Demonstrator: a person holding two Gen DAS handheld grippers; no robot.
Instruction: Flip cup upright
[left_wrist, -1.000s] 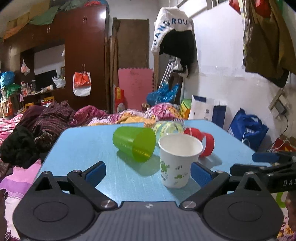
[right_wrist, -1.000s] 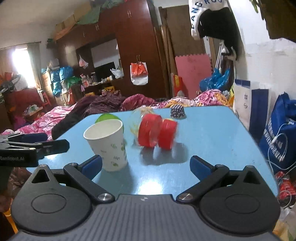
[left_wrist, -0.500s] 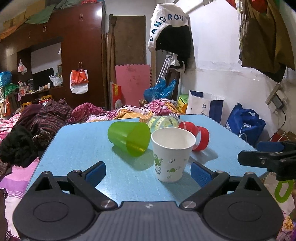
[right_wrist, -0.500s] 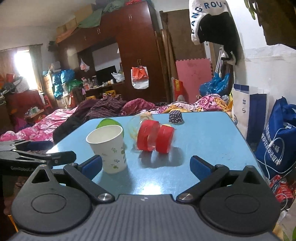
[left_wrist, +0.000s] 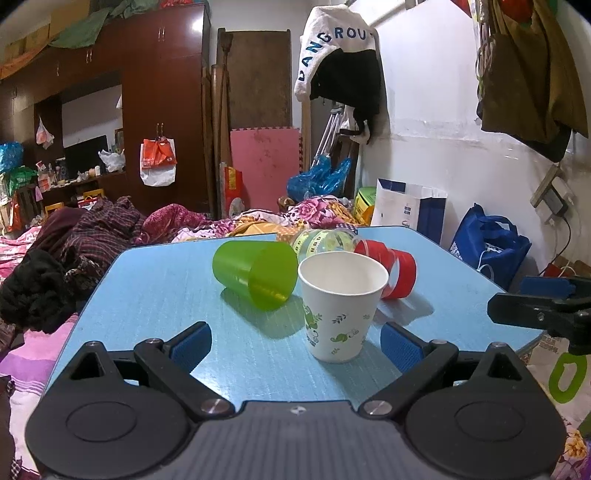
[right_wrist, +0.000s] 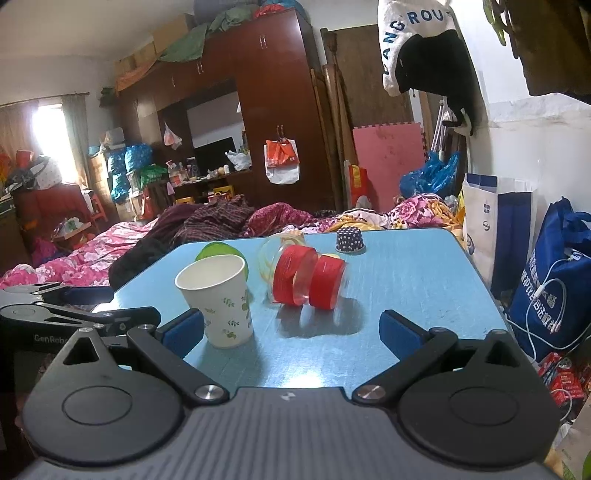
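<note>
A white paper cup (left_wrist: 341, 306) with green leaf prints stands upright on the blue table (left_wrist: 166, 295); it also shows in the right wrist view (right_wrist: 219, 301). A green plastic cup (left_wrist: 256, 275) lies on its side behind it, mouth toward me. A red-banded clear cup (right_wrist: 308, 280) lies on its side; it also shows in the left wrist view (left_wrist: 391, 271). A clear printed cup (left_wrist: 321, 243) lies further back. My left gripper (left_wrist: 295, 343) is open and empty, just before the paper cup. My right gripper (right_wrist: 291, 332) is open and empty, before the red cup.
A small dark dotted cup (right_wrist: 349, 240) stands upside down near the table's far edge. A bed piled with clothes (left_wrist: 92, 229) lies behind and left. Blue bags (right_wrist: 554, 280) and a white paper bag (right_wrist: 495, 218) stand at the right by the wall.
Both grippers have pulled back from the cups toward the table's near edge, still open. The paper cup stands where it was. The red-banded cup looks slightly blurred, maybe rolling.
</note>
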